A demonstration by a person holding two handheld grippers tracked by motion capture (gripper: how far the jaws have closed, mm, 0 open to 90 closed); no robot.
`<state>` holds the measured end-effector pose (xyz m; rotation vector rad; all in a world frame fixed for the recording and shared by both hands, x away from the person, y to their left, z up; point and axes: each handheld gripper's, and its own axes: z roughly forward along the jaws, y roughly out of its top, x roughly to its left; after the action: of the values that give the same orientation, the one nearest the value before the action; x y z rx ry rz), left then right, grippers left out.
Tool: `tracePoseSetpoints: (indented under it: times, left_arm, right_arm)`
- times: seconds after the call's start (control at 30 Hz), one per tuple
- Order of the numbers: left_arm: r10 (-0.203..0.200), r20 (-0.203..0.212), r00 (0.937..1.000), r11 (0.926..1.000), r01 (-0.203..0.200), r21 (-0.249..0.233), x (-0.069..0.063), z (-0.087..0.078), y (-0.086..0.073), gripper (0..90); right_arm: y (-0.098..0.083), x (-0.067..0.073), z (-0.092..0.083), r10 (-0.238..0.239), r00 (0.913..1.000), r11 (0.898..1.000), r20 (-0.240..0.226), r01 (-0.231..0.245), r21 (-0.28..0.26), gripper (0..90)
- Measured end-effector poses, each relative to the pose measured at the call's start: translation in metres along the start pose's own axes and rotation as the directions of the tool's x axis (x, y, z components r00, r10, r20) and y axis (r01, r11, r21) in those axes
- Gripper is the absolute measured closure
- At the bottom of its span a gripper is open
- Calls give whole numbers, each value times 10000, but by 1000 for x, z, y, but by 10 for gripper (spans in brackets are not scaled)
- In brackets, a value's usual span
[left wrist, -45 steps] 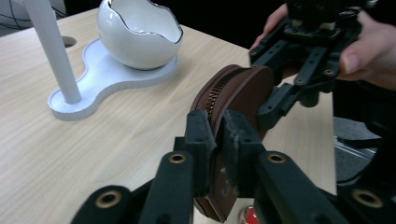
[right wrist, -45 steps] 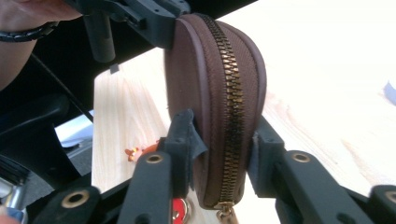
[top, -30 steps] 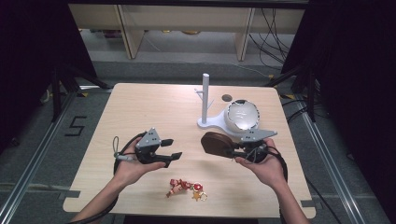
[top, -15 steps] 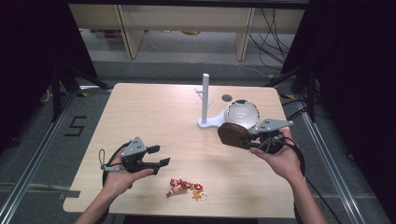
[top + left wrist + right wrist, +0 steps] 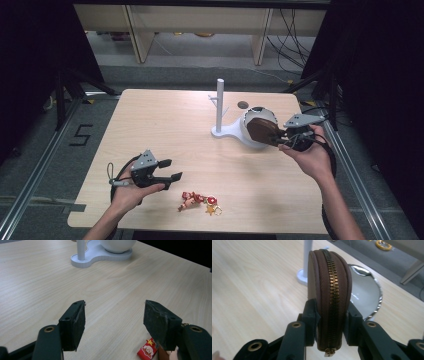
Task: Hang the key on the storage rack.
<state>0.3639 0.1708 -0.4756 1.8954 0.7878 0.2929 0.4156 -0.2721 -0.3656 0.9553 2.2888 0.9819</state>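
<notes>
Here, the right gripper (image 5: pixel 331 322) pinches the pouch (image 5: pixel 329 292) on edge over the bowl (image 5: pixel 252 131) — the left gripper (image 5: pixel 113 322) spread, the charm (image 5: pixel 148 350) at its 5 o'clock.

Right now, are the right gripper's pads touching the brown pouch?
Touching. The right gripper view shows the right gripper with both pads pressed against the sides of the brown zip pouch.

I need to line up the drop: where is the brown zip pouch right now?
In the high view the brown zip pouch is at the table's right side, clamped in the right hand-held gripper, in front of the white bowl beside the white stand.
</notes>
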Motion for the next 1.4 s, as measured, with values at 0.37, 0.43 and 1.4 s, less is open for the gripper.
tracePoseSetpoints:
  times: [0.37, 0.43, 1.4]
  left_arm:
    - [-89, 111, 9999, 10000, 89, -34, 1, 0, -5, 335]
    - [-109, 18, 9999, 9999, 109, 17, 2, 0, -6, 335]
    - [-256, 137, 9996, 9996, 254, 123, 2, 1, -14, 333]
  right_arm:
    - [14, -24, 12, -156, 9982, 9982, 587, 121, 588, 687]
    - [16, -26, 15, -148, 9985, 9966, 533, 104, 822, 686]
    - [17, -36, 67, -6, 9992, 9875, 396, -57, 1574, 680]
